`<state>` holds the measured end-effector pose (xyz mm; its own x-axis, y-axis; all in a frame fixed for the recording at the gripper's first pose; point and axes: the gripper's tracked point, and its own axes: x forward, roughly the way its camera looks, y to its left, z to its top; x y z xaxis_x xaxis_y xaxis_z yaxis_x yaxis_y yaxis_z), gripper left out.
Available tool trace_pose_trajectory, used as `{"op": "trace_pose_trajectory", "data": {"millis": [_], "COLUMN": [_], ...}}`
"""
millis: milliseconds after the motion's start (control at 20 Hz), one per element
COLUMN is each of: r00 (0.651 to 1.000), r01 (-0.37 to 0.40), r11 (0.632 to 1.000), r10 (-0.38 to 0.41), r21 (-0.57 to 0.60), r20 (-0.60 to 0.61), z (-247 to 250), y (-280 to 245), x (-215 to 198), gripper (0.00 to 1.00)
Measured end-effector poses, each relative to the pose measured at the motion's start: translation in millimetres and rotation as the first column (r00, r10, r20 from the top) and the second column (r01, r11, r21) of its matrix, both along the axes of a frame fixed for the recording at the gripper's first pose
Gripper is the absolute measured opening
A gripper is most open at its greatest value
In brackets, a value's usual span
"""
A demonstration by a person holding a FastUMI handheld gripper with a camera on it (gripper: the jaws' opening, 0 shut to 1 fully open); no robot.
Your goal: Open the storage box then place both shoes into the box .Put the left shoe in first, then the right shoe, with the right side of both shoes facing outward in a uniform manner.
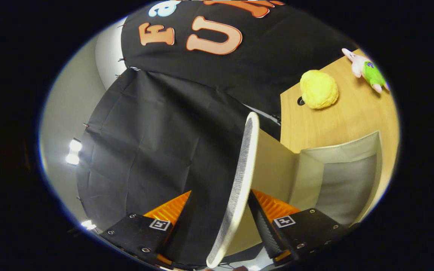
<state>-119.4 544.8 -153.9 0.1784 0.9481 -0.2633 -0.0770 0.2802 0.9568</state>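
A beige fabric storage box (337, 148) rests on the wooden table (337, 120) just beyond my right finger, and its grey inside is bare. Its lid (245, 162) is swung up and seen edge-on, with a textured grey rim. The lid runs between the fingers of my gripper (220, 192). The right finger (262, 222) lies against the lid's inner face. Dark cloth shows in a gap between the left finger (181, 222) and the lid, so the jaws stand apart around it.
A yellow fluffy toy (318, 89) and a pink and green plush toy (367, 69) lie on the table beyond the box. Black booth cloth (156, 143) hangs behind the lid, with bright lamps (73, 152) off to its side.
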Motion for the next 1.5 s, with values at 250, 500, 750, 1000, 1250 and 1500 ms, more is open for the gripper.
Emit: {"op": "trace_pose_trajectory", "data": {"millis": [250,500,750,1000,1250,1500], "r00": [0.997,0.988,0.983,0.971,0.978,0.988], "r01": [-0.063,-0.100,-0.047,0.020,0.059,0.107], "r11": [0.998,0.993,0.972,0.902,0.808,0.693], "r10": [0.063,0.107,0.085,0.084,0.072,0.006], "r21": [0.004,-0.069,-0.229,-0.430,-0.587,-0.713], "r20": [0.049,0.115,0.162,0.222,0.197,0.154], "z": [20.1,5.8,-44.7,-98.9,-155.3,-215.0], "y": [41.1,26.8,-46.9,-128.8,-221.8,-307.5], "x": [-12.3,-22.7,-13.0,1.6,-11.9,-29.5], "gripper": [0.95,0.96,0.96,0.96,0.97,0.96]}}
